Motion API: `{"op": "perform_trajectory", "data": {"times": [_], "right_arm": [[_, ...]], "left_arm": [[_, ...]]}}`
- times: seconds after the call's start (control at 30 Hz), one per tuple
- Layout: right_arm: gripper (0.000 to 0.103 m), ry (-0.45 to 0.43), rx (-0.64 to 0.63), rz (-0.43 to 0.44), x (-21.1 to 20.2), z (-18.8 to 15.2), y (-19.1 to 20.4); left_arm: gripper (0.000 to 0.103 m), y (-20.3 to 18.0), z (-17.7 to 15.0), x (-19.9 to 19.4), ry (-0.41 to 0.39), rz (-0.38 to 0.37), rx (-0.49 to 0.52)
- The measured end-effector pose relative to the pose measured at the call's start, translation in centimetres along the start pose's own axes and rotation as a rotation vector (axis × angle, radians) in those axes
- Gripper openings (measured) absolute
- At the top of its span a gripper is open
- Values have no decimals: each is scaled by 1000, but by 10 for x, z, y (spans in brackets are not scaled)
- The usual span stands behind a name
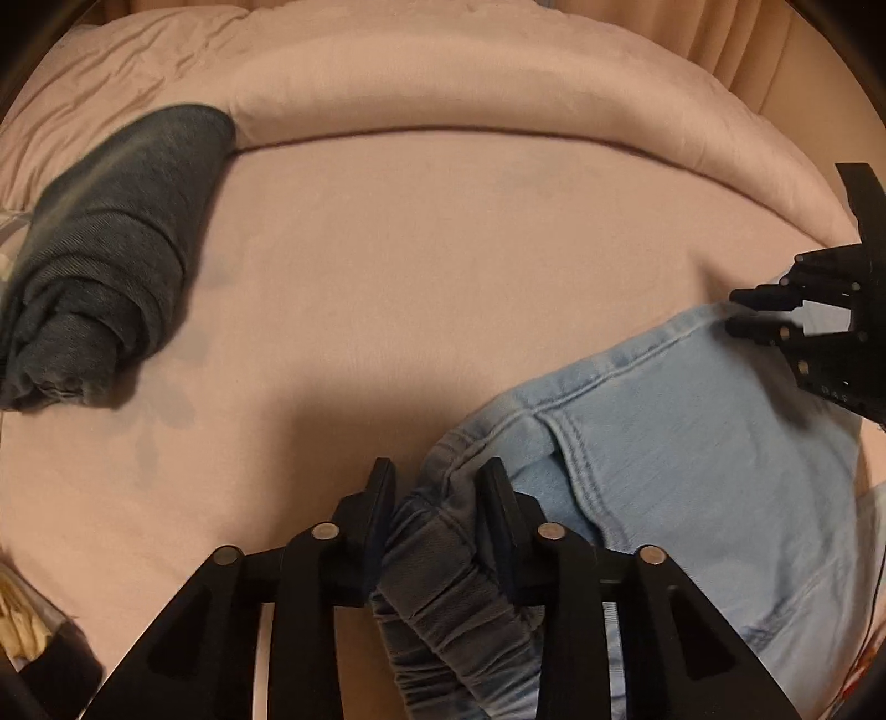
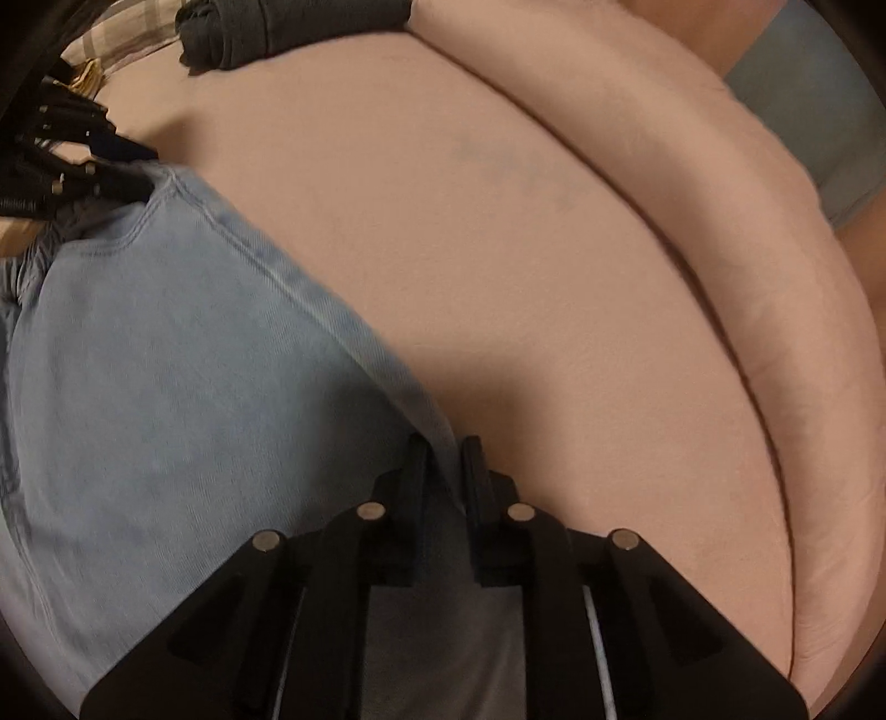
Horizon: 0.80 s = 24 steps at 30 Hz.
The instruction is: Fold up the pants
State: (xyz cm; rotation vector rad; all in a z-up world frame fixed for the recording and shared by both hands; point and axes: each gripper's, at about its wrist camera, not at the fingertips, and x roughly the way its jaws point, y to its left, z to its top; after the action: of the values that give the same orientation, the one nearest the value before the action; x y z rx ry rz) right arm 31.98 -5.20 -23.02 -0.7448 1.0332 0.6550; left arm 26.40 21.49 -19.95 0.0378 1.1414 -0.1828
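Note:
Light blue denim pants [image 1: 692, 443] lie on a pink bed sheet [image 1: 387, 277], at the lower right of the left wrist view. My left gripper [image 1: 437, 487] is shut on their bunched grey elastic waistband [image 1: 437, 581], which fills the gap between the fingers. In the right wrist view the pants [image 2: 166, 360] spread across the left side, and my right gripper [image 2: 444, 462] is shut on their seamed side edge. The right gripper [image 1: 742, 313] also shows at the pants' far edge in the left wrist view. The left gripper [image 2: 138, 177] shows at the waistband corner in the right wrist view.
A dark grey folded garment [image 1: 111, 249] lies at the far left of the sheet, also seen as the dark bundle [image 2: 288, 27]. A rolled pink duvet [image 1: 443, 83] borders the far side, curving as the duvet [image 2: 720, 221]. Plaid cloth [image 2: 127, 33] lies by the dark bundle.

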Motion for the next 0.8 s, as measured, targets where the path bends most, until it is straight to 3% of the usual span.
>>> {"op": "perform_trajectory", "data": {"times": [0.03, 0.07, 0.1, 0.23, 0.37, 0.43, 0.5, 0.57, 0.63, 0.7, 0.8], "right_arm": [[25, -2, 16, 15, -7, 0, -7], [46, -8, 35, 57, -15, 0, -14], [64, -20, 54, 97, -24, -2, -23], [67, -51, 108, 56, -48, -19, -63], [65, -3, 139, 55, -41, -41, -88], [65, 28, 142, 68, -32, -48, -90], [64, 69, 137, 87, -23, -57, -95], [61, 68, 127, 90, -19, -59, -97], [47, 60, 120, 124, -24, -59, -99], [26, 62, 65, 107, -32, -59, -95], [14, 73, 14, 45, -35, -60, -82]], "left_arm": [[56, 0, 1, -8, -20, -7, 4], [69, -1, 2, -15, -43, -8, 10], [73, -4, 4, -26, -86, -14, 22], [74, -22, 9, -35, -127, -73, 86], [74, -37, 15, 1, -11, -56, 137], [74, -42, 15, 23, 53, -13, 169], [74, -43, 12, 30, 64, -20, 178], [57, -35, 14, 27, 70, -77, 165], [42, -29, 14, 24, 74, -86, 174], [33, -29, 12, 19, 83, -79, 210], [21, -38, 6, 8, 80, -33, 286]]}}
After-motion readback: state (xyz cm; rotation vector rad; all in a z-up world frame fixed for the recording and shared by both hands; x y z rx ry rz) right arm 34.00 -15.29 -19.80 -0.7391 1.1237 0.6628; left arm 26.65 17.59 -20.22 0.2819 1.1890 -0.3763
